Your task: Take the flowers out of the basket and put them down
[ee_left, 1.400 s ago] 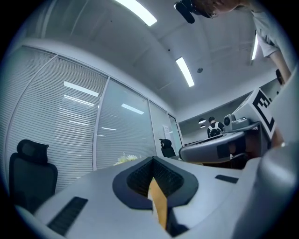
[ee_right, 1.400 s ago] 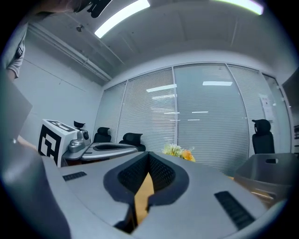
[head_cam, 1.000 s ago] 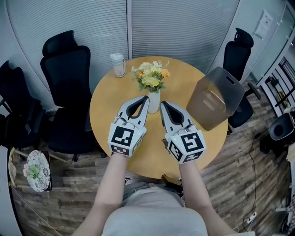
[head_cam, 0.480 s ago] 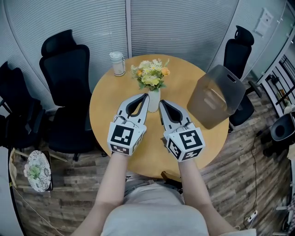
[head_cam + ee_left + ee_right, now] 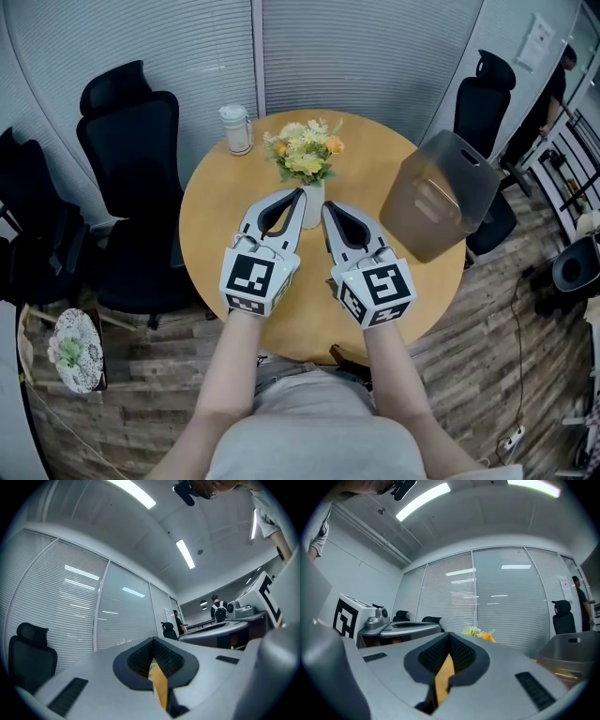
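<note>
A bunch of yellow, white and orange flowers stands in a white vase at the middle of the round wooden table. The grey see-through basket sits tilted at the table's right edge, apart from the flowers. My left gripper is shut and empty, its tip just left of the vase. My right gripper is shut and empty too, its tip just right of the vase. In the right gripper view the flowers show beyond the shut jaws, with the basket to their right.
A lidded white cup stands at the table's far left. Black office chairs ring the table, one behind the basket. Blinds cover the glass wall behind. A person stands by shelving at the far right.
Both grippers stay shut beside the vase, with no real movement. A person has come into view at the far right edge.
</note>
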`<state>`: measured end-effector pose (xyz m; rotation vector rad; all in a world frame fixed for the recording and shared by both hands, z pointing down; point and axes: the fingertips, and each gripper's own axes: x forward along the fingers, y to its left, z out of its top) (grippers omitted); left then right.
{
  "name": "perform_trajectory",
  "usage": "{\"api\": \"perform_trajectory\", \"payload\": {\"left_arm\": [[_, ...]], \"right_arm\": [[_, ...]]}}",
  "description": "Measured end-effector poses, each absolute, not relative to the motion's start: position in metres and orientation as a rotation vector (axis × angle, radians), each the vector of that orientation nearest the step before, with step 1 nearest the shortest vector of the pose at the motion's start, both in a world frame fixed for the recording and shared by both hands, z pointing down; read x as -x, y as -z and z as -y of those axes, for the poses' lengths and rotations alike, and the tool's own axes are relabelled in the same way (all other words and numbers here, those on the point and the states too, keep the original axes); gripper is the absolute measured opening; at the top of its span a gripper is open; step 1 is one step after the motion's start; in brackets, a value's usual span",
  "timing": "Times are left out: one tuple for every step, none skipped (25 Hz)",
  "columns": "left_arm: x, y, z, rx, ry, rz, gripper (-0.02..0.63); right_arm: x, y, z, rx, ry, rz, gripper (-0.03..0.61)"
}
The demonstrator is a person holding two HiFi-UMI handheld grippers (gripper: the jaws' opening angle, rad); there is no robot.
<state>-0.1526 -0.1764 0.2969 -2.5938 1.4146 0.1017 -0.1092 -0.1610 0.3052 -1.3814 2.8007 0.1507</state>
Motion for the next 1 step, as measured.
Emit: {"api": "perform_trajectory", "payload": {"left_arm": [[0.1522, -0.2969, 0.1768, 2.594, -0.103, -1.414, 0.005]], "right_arm": [[0.1091, -0.3059, 0.1615, 1.381, -0.152, -2.803, 0.023]]}}
